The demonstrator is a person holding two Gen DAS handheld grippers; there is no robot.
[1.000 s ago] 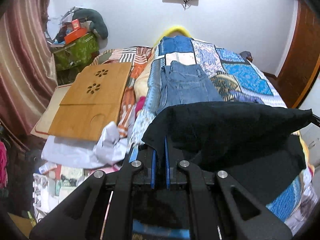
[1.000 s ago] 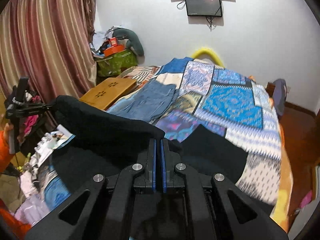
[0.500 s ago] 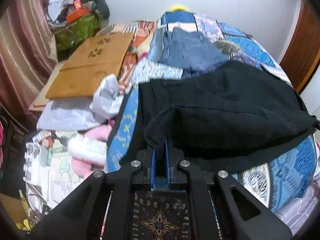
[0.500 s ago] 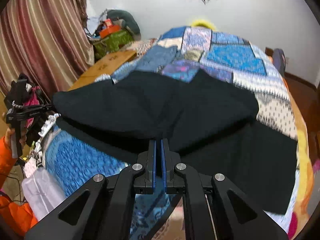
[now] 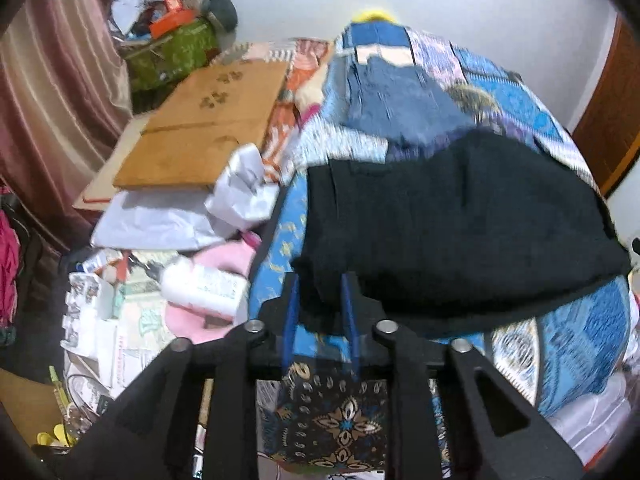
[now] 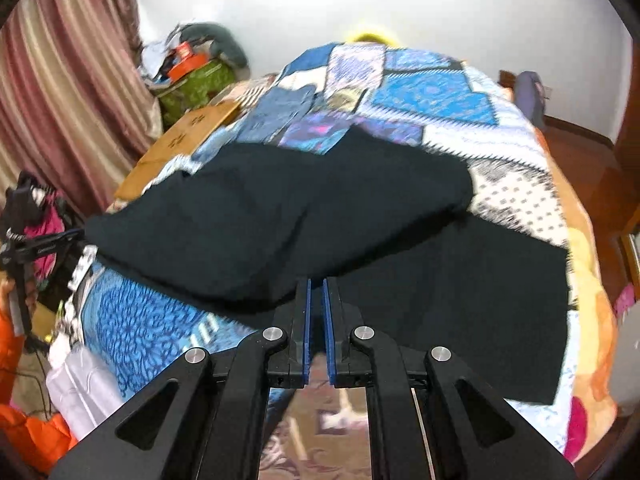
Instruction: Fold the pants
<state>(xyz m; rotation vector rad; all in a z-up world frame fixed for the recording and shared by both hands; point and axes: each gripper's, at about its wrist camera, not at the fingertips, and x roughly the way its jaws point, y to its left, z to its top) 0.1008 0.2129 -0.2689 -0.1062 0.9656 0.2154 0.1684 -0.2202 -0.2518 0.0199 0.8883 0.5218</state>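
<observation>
Lying across the near end of a bed (image 6: 516,148) covered in a blue patchwork quilt (image 6: 432,96), black pants (image 6: 320,216) are doubled over on themselves, the upper layer bulging above a flat lower layer that reaches toward the bed's right edge. The left gripper (image 5: 319,286) sits at the bed's near left corner with its blue-padded fingers (image 5: 292,300) parted; a fold of the pants lies loosely between them, unpinched. The right gripper (image 6: 315,290) is at the near edge, its fingers (image 6: 306,312) a narrow slot apart with the dark cloth just beyond the tips; whether any fabric is caught there cannot be told. Seen from the right wrist, the left gripper meets the far left end of the pants. Beyond the pants, folded blue jeans (image 5: 396,104) rest toward the left edge of the quilt. Off the bed's left side stand a wooden lap desk (image 5: 208,124), crumpled white paper (image 5: 244,192) and a white bottle (image 5: 204,288). Striped curtains (image 6: 68,92) hang at the far left.
</observation>
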